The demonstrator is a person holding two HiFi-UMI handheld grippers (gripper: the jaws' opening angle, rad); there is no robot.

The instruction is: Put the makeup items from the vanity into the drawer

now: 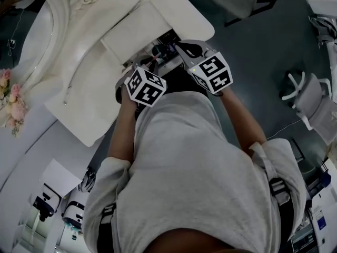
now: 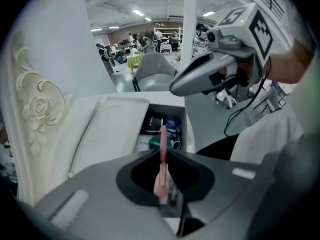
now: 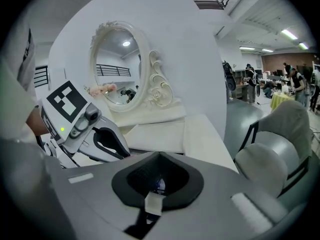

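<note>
The white vanity [image 1: 174, 12] filled the ten-to-twelve o'clock part of your head view, its oval mirror [image 3: 117, 66] out at nine o'clock. The open drawer [image 2: 186, 129] sat under the tabletop's front edge, at twelve o'clock from your left tong's jaws, with a dark case [image 2: 152, 123] and a blue item [image 2: 172, 125] already inside.

Your right gripper [image 3: 158, 170] was pinched fully together with nothing in it, and it hovered at about two o'clock in the left gripper view. Your left gripper [image 2: 163, 156] was drawn narrow on a slim pink makeup stick [image 2: 163, 134], whose tip stood up past the jaws and pointed at the drawer.

To do this step well, you probably needed to keep the right tong clear of the opening. It looked best to bring the stick low over a bare patch of drawer floor, beside the items there, and to part the jaws only once it was inside the walls, so that it could not roll out.
</note>
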